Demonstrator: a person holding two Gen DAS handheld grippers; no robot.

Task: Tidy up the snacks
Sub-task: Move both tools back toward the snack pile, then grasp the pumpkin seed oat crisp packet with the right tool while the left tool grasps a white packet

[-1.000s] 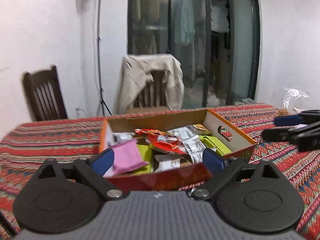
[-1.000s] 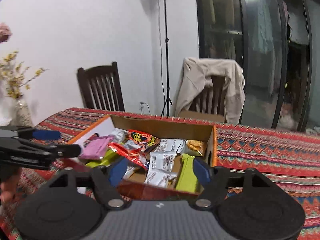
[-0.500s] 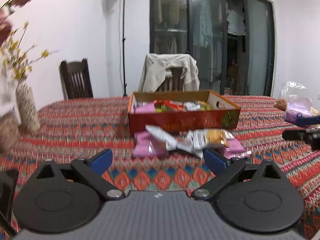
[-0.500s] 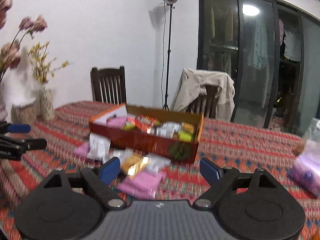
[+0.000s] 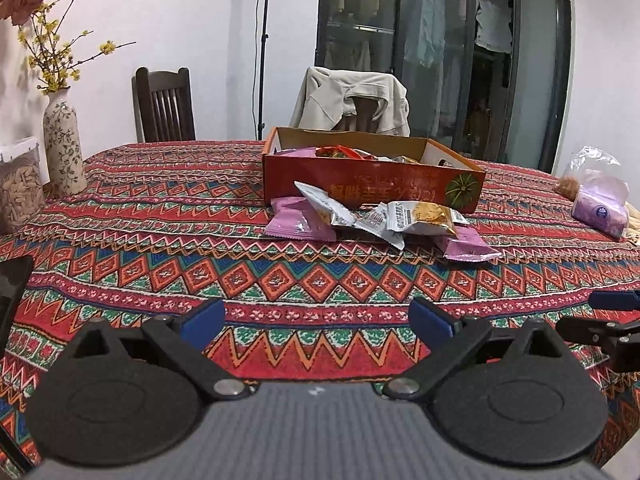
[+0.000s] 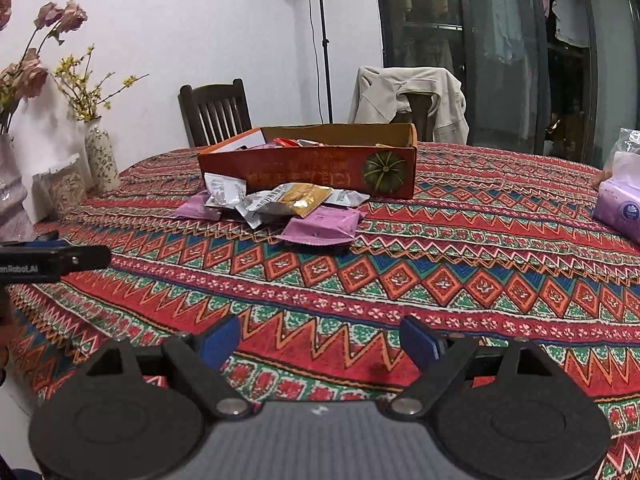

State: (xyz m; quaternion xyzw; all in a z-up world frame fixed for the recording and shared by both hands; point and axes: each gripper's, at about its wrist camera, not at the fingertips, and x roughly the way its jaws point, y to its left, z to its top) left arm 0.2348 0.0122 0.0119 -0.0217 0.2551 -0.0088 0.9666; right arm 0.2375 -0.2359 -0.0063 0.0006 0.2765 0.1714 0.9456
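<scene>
An open red cardboard box (image 5: 372,188) (image 6: 312,172) holds several snack packets on the patterned tablecloth. A loose pile of packets lies in front of it: pink ones (image 5: 300,222) (image 6: 320,226), white ones (image 5: 324,208) (image 6: 224,194) and an orange-brown one (image 5: 430,214) (image 6: 306,196). My left gripper (image 5: 318,322) is open and empty, near the table's front edge, well short of the pile. My right gripper (image 6: 318,340) is open and empty too, also back from the pile. Each gripper shows at the edge of the other's view.
A flowered vase (image 5: 64,148) (image 6: 102,160) and a jar (image 5: 18,184) (image 6: 66,184) stand at the table's left. A pink tissue pack (image 5: 600,210) (image 6: 622,208) and plastic bag lie right. Two chairs (image 5: 166,104) (image 6: 408,96) stand behind, one draped with a jacket.
Both grippers have pulled back from over the box to the table's near edge. The left gripper let go of a pink packet. The loose pile in front of the box has come into view.
</scene>
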